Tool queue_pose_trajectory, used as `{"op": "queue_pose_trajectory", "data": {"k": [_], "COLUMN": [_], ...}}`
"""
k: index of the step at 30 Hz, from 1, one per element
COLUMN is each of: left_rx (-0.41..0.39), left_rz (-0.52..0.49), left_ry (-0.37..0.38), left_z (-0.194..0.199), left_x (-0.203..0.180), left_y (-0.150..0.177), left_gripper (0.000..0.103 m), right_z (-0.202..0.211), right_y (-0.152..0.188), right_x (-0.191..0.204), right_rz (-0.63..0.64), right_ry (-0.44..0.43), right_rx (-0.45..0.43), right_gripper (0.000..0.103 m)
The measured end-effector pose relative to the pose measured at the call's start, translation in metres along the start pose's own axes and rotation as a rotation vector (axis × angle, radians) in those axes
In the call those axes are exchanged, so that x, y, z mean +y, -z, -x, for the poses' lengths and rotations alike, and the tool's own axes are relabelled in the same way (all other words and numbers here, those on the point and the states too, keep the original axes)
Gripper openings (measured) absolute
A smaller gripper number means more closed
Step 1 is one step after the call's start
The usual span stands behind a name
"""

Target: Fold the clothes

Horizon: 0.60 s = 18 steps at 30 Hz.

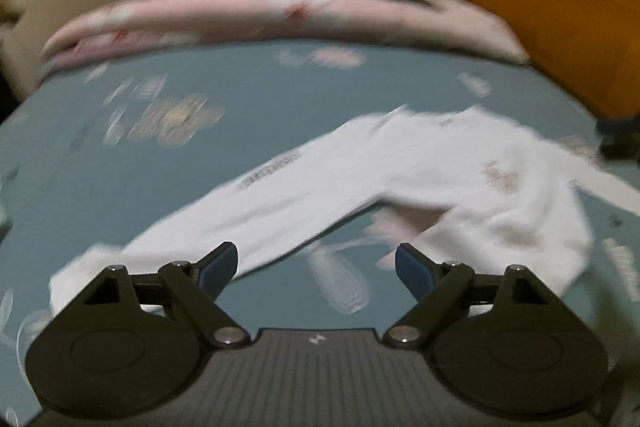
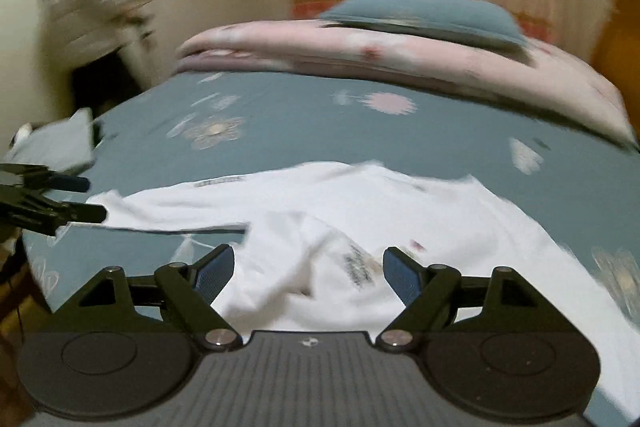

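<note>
Both grippers are spread wide with nothing between the pads: the left gripper (image 1: pixel 316 265) hangs over the sleeve end, the right gripper (image 2: pixel 308 269) over the rumpled body of the shirt (image 2: pixel 360 211). The shirt is a white long-sleeve, lying on the bed (image 2: pixel 280 119) near its front edge, one sleeve (image 1: pixel 280 187) stretched out flat toward the left and the torso bunched up with a fold flopped over the print.

What I'd worry about from here:
- Everything's motion-blurred, so judging exactly where a hem or cuff sits is dicey. Close on the wrong spot and you probably pinch two layers at once, and the fold comes out lumpy.
- The body is already crumpled. Folding over that without flattening first would likely lock the wrinkles in.
- The shirt sits close to the bed's edge; a hard tug toward the front could drag it off.
- The pads could catch the blue sheet along with the shirt.

Count: one shirt, two grippers, one blue pillow (image 2: pixel 424 13), one pink quilt (image 2: pixel 400 55) folded at the head of the bed, one orange cushion (image 1: pixel 560 19) off to the right. Can't tell what the pale thing at the left edge of the bed is.
</note>
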<state>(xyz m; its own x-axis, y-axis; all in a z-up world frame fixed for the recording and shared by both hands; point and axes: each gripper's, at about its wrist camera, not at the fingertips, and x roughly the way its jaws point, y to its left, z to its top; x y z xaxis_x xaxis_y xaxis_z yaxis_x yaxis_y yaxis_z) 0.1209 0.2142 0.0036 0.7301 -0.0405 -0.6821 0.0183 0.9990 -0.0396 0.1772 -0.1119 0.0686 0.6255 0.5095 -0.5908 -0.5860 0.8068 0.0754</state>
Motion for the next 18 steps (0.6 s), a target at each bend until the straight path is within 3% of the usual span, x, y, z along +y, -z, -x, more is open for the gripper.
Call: {"op": "queue_pose_trajectory", "data": {"k": [4, 11, 15, 18], "left_rx": [0.024, -0.048, -0.014, -0.057], "left_rz": [0.061, 0.121, 0.187, 0.206], "left_ry": [-0.028, -0.044, -0.038, -0.026], "left_z": [-0.038, -0.076, -0.098, -0.097], "left_x": [0.032, 0.07, 0.086, 0.086], "left_y": [0.017, 0.034, 0.049, 0.063], "left_gripper": [0.086, 0.086, 0.086, 0.087], "right_z": [-0.046, -0.153, -0.222, -0.274], "right_y": [-0.042, -0.109, -0.122, -0.126], "right_x": [0.028, 0.082, 0.116, 0.136], "right_rz": [0.127, 0.406, 0.584, 0.655], "right_ry": [-0.099, -0.241, -0.312, -0.366], "right_rx": [0.022, 0.087, 0.125, 0.165], "right_gripper": [0.074, 0.063, 0.062, 0.062]}}
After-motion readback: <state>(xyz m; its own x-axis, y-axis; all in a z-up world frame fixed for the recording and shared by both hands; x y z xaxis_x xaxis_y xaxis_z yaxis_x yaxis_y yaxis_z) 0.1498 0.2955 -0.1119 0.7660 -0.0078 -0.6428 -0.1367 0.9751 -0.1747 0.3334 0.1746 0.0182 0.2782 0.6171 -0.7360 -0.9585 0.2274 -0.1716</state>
